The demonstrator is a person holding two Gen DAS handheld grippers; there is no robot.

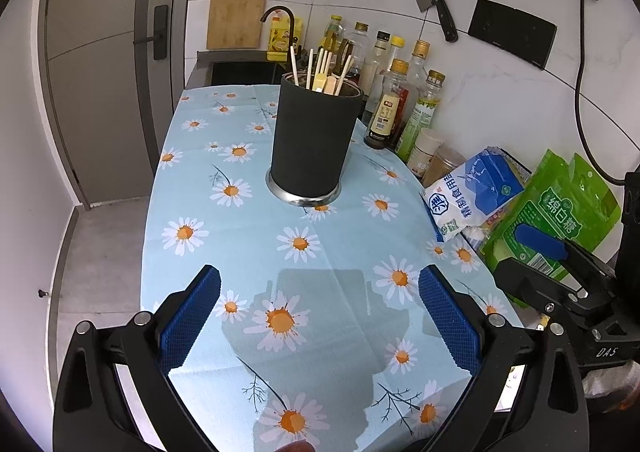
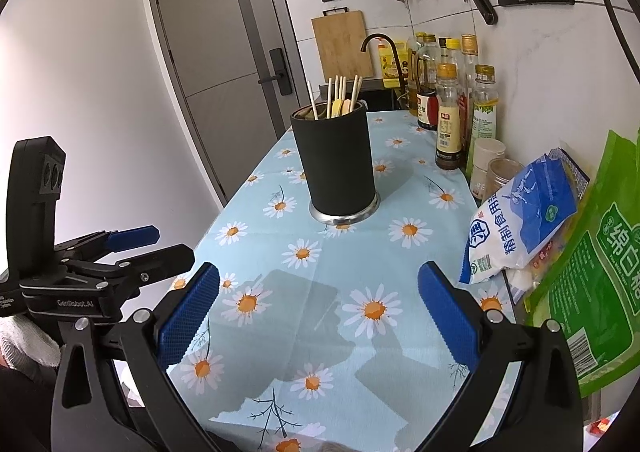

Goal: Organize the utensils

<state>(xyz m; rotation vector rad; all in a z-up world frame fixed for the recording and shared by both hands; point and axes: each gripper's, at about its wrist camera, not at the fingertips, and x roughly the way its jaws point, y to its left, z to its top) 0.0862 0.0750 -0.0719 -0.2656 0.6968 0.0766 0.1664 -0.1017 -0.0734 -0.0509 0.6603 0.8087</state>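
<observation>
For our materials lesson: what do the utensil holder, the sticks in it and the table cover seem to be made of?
Utensil holder: matte black sleeve, perhaps rubbery or plastic, over a shiny metal base rim. Chopsticks: pale, dull, probably wood or bamboo. Tablecloth: creased, daisy-printed, slightly glossy, likely coated fabric or vinyl.

What the holder, bags and frame edges keep out of sight

The black utensil holder [image 1: 314, 139] hides the lower lengths of the chopsticks [image 1: 310, 67] and of the pale spatulas [image 1: 325, 81] standing in it; only their tops show, and their count is unclear. Behind the front bottles [image 1: 386, 111], the rear ones are partly covered, labels too small to read. The salt bag [image 2: 520, 219] overlaps a packet beneath it. The green bag [image 2: 592, 292] is cut off by the right wrist view's right edge.
</observation>
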